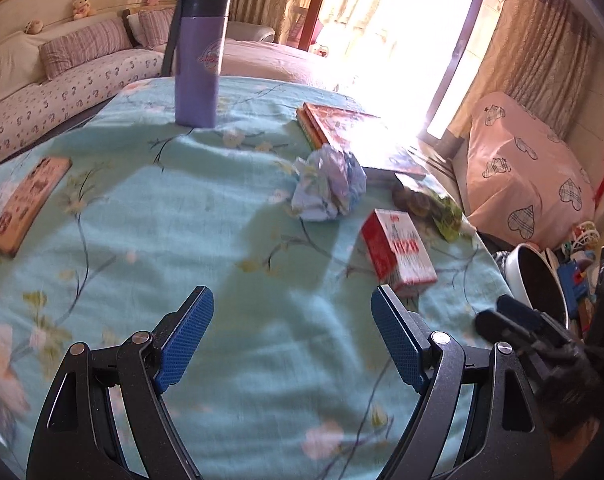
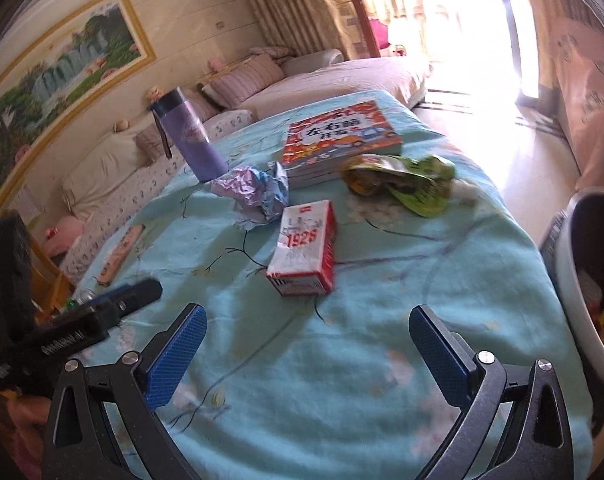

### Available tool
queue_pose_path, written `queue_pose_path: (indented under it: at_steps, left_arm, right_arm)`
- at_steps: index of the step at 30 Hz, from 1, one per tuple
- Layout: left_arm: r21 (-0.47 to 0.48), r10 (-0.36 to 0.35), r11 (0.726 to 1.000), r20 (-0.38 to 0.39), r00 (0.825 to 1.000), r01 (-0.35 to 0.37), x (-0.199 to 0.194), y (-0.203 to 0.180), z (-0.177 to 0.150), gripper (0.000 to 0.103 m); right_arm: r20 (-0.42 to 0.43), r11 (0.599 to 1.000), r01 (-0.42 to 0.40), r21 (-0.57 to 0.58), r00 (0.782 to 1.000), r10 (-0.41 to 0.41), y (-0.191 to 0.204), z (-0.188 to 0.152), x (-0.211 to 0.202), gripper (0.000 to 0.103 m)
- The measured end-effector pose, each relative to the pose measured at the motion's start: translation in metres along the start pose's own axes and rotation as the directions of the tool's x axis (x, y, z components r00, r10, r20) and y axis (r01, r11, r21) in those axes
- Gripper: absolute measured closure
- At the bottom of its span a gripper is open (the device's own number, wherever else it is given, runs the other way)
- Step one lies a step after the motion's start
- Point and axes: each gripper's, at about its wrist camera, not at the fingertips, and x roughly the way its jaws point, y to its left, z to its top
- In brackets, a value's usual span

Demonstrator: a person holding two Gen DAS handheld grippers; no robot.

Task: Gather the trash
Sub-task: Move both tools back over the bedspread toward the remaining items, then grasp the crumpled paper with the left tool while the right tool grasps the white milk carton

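Note:
On the table with a light blue flowered cloth (image 1: 222, 240) lie a crumpled blue paper ball (image 1: 329, 186) (image 2: 258, 194), a red and white carton (image 1: 397, 254) (image 2: 305, 250) and a crumpled green snack wrapper (image 1: 433, 204) (image 2: 405, 180). My left gripper (image 1: 292, 304) is open and empty above the cloth, short of the paper ball and carton. My right gripper (image 2: 307, 320) is open and empty, just short of the carton. Each gripper also shows at the edge of the other's view, the right (image 1: 513, 320) and the left (image 2: 134, 294).
A purple tumbler (image 1: 200, 60) (image 2: 192, 136) stands at the back. A stack of books (image 1: 353, 132) (image 2: 337, 136) lies behind the trash. A flat wooden block (image 1: 28, 200) lies at the left. A white trash bin with a dark liner (image 1: 537, 280) (image 2: 593, 280) stands beside the table's right edge.

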Motion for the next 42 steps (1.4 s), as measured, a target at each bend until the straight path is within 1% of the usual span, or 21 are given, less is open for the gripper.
queue_pose_path:
  at_steps: [4,7,9,13,15,17,18,19,20,21,22,25,26,29,33,34,35,36,39,41,42]
  left_arm:
    - [0.015,0.001,1.000,0.016,1.000,-0.001,0.019,-0.005,0.026,0.020]
    - [0.036,0.012,0.999,0.002,1.000,-0.012,0.038,-0.010,0.044,0.020]
    - [0.045,0.013,0.999,-0.013,1.000,-0.013,0.056,-0.013,0.057,0.020]
    - [0.043,0.024,0.999,-0.030,0.999,-0.023,0.081,-0.013,0.071,0.020]
    - [0.038,0.028,0.999,-0.036,0.999,-0.026,0.092,-0.014,0.077,0.020]
    - [0.050,0.042,0.998,-0.031,0.999,-0.040,0.099,-0.017,0.079,0.020]
    - [0.064,0.061,0.996,-0.025,0.998,-0.059,0.103,-0.020,0.080,0.026]
    - [0.072,0.062,0.996,-0.027,0.998,-0.060,0.106,-0.022,0.080,0.034]
    - [0.077,0.054,0.996,-0.037,0.998,-0.051,0.109,-0.023,0.080,0.056]
    - [0.081,0.032,0.996,-0.066,0.997,-0.026,0.116,-0.026,0.079,0.075]
    - [0.082,0.023,0.996,-0.078,0.997,-0.016,0.118,-0.027,0.078,0.077]
    - [0.108,0.025,0.994,-0.060,0.998,-0.019,0.112,-0.034,0.071,0.083]
    - [0.117,0.015,0.993,-0.056,0.998,-0.008,0.106,-0.036,0.066,0.084]
    - [0.126,-0.002,0.992,-0.052,0.999,0.009,0.091,-0.040,0.055,0.085]
    - [0.132,-0.034,0.991,-0.021,0.999,0.036,0.057,-0.044,0.030,0.085]
    - [0.128,-0.051,0.990,-0.016,0.999,0.052,0.048,-0.045,0.022,0.085]
    - [0.123,-0.065,0.990,-0.017,0.998,0.067,0.040,-0.046,0.016,0.085]
    - [0.120,-0.079,0.989,-0.021,0.997,0.081,0.035,-0.048,0.010,0.085]
    - [0.120,-0.111,0.986,-0.025,0.994,0.113,0.018,-0.054,-0.008,0.085]
    - [0.115,-0.122,0.986,-0.024,0.992,0.123,0.009,-0.055,-0.016,0.085]
    - [0.111,-0.128,0.985,-0.026,0.991,0.130,0.003,-0.055,-0.021,0.085]
  right_arm:
    - [-0.030,0.999,0.001,-0.032,1.000,-0.002,0.007,0.008,0.029,0.003]
    - [-0.047,0.999,0.016,-0.048,0.999,-0.018,0.007,0.014,0.048,0.006]
    - [-0.060,0.999,0.015,-0.048,0.998,-0.018,0.006,0.018,0.057,0.012]
    - [-0.081,0.999,0.020,-0.041,0.996,-0.023,-0.001,0.026,0.072,0.016]
    - [-0.091,0.999,0.018,-0.037,0.996,-0.021,-0.004,0.029,0.077,0.024]
    - [-0.099,0.999,0.009,-0.033,0.995,-0.012,-0.006,0.029,0.079,0.029]
    - [-0.101,1.000,-0.003,-0.028,0.995,0.000,-0.007,0.029,0.079,0.033]
    - [-0.102,1.000,-0.014,-0.026,0.995,0.012,-0.006,0.029,0.079,0.037]
    - [-0.101,0.999,-0.026,-0.028,0.995,0.024,-0.005,0.029,0.078,0.046]
    - [-0.101,0.999,-0.035,-0.031,0.994,0.032,-0.004,0.029,0.077,0.056]
    - [-0.101,0.999,-0.033,-0.038,0.994,0.029,-0.002,0.028,0.074,0.055]
    - [-0.104,0.999,-0.024,-0.045,0.994,0.019,0.000,0.025,0.068,0.056]
    - [-0.104,0.999,-0.022,-0.045,0.994,0.017,-0.001,0.024,0.066,0.056]
    - [-0.098,0.999,-0.021,-0.040,0.995,0.017,-0.007,0.018,0.052,0.056]
    - [-0.078,0.999,-0.007,-0.033,0.997,0.005,-0.016,0.008,0.026,0.057]
    - [-0.071,1.000,-0.002,-0.027,0.997,0.000,-0.020,0.005,0.018,0.067]
    - [-0.069,1.000,0.004,-0.023,0.998,-0.005,-0.024,0.002,0.011,0.092]
    - [-0.068,1.000,0.008,-0.014,0.998,-0.009,-0.027,-0.001,0.006,0.096]
    - [-0.062,1.000,0.031,-0.006,0.998,-0.031,-0.037,-0.010,-0.009,0.098]
    - [-0.066,0.999,0.039,-0.003,0.997,-0.039,-0.041,-0.013,-0.014,0.098]
    - [-0.068,0.999,0.033,0.007,0.997,-0.032,-0.044,-0.015,-0.016,0.093]
